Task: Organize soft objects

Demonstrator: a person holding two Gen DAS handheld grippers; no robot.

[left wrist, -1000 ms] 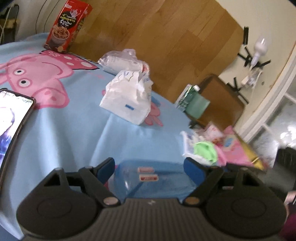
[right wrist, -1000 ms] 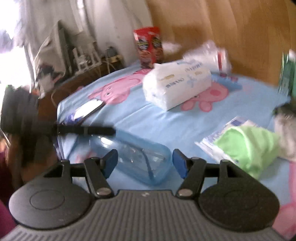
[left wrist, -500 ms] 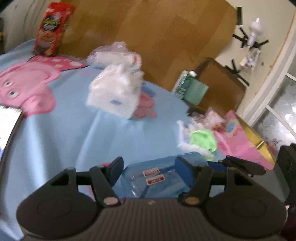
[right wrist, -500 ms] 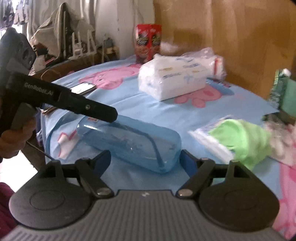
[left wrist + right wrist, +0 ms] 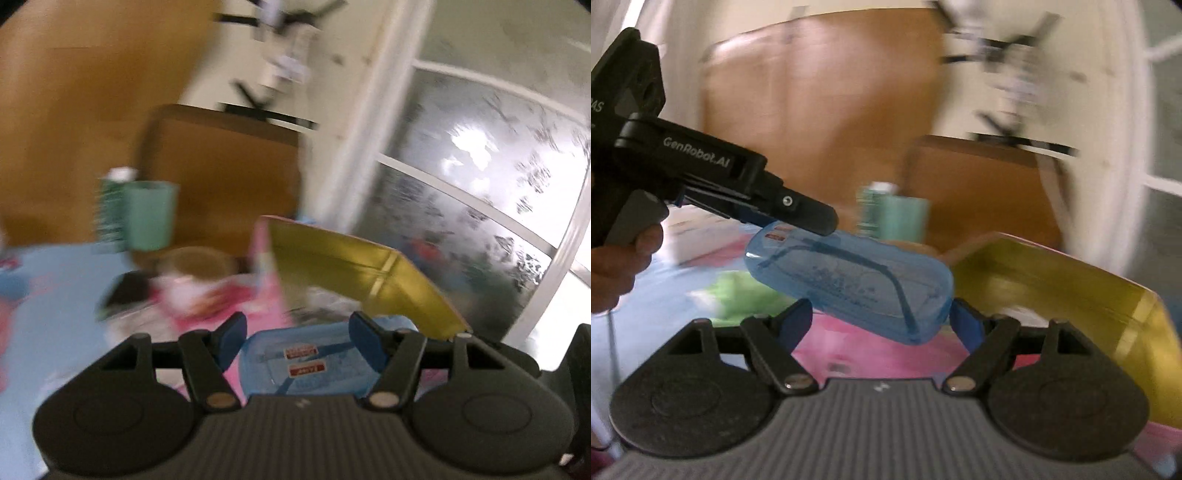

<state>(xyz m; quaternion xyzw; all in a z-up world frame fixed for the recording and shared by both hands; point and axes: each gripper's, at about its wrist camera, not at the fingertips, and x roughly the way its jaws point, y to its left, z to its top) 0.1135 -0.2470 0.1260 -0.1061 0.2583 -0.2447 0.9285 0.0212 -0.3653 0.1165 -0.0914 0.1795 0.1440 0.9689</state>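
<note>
A translucent blue oblong plastic case (image 5: 849,280) is clamped at its far-left end by the left gripper (image 5: 295,334). The right gripper (image 5: 881,319) is seen spread wide beneath it, gripping nothing. A glossy yellow open box (image 5: 1052,280) is seen just right, a blurred green soft bundle (image 5: 742,291) left.

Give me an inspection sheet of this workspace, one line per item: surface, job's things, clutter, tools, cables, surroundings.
Surface: blue cartoon-print cloth, pink patches; blurred.
Job's things: see-through blue case held off the cloth, glasses-like shape inside; green soft item lying on the cloth; open yellow box at the right.
Clutter: green carton behind; white pack, too blurred to identify.
Tools: left tool clamped on one end of the blue case; right tool open, fingers flanking the other end.
Cables: nothing seen.
Surroundings: wooden board behind; frosted window at the right.
</note>
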